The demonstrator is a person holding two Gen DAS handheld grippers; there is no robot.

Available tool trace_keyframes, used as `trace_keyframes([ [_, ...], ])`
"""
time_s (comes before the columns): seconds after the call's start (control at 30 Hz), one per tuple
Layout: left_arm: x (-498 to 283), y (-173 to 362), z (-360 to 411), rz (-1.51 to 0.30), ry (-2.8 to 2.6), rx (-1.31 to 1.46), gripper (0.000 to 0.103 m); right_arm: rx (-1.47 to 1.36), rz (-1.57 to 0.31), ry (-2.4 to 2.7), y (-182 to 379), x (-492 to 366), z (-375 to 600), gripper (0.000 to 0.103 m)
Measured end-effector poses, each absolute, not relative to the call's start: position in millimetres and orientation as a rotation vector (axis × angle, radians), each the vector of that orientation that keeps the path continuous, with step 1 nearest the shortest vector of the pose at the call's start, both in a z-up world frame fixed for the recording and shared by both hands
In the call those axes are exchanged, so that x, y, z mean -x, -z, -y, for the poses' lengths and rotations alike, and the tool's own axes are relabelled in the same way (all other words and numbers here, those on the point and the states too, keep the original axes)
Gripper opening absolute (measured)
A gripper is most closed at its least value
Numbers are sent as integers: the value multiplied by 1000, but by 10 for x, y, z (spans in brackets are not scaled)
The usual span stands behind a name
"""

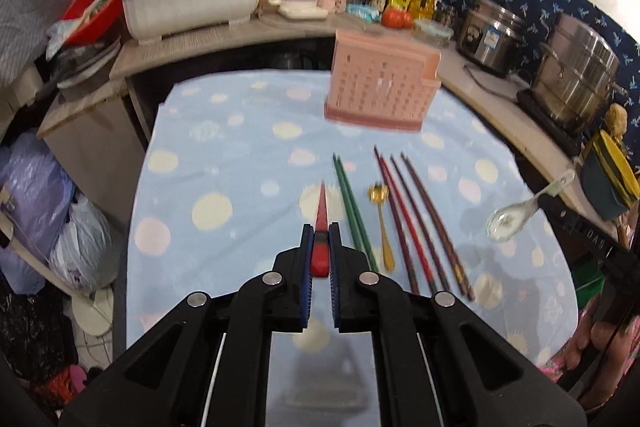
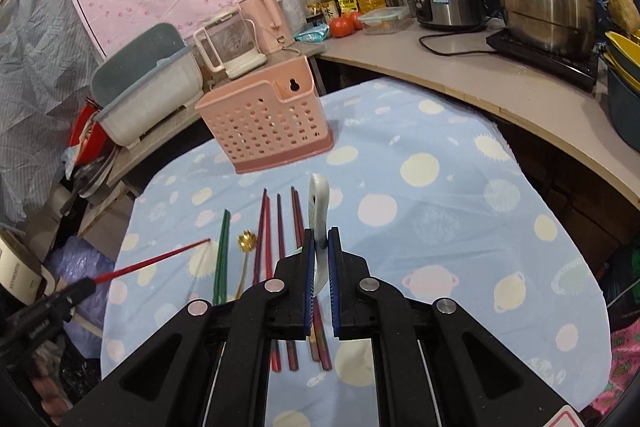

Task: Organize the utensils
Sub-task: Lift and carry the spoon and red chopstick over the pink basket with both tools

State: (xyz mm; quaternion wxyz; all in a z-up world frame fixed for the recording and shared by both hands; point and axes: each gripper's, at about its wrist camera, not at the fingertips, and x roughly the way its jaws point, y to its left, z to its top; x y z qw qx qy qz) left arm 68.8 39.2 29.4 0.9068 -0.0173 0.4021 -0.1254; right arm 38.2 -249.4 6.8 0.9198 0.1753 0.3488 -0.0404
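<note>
The right gripper [image 2: 320,243] is clamped on a white spoon [image 2: 319,205], held above the blue dotted cloth [image 2: 440,227]. Chopsticks [image 2: 280,227], a green pair [image 2: 222,251] and a gold spoon [image 2: 245,255] lie left. A pink basket [image 2: 264,125] stands beyond.

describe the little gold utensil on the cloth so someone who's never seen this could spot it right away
Start at the pink perforated basket at the far end of the blue dotted cloth, then come down to the row of chopsticks lying in front of it. Between the green chopsticks and the dark red chopsticks lies the gold spoon. It is the only metallic piece, shorter than its neighbours, with a flower-shaped head.
</note>
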Motion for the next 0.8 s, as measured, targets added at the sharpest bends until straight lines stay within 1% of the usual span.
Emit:
trace_keyframes([
  [0.43,-1513,-1258,-272,-610,253,24,7,-345,-642,69,-459,-1083,2627,7],
  [0.63,-1941,-1698,-132,-515,264,41,7,-337,-607,81,-671,-1618,2732,7],
  [0.8,-2326,-1953,6,-444,274,60,7,-331,-581,108,-796,-2118,2821,7],
])
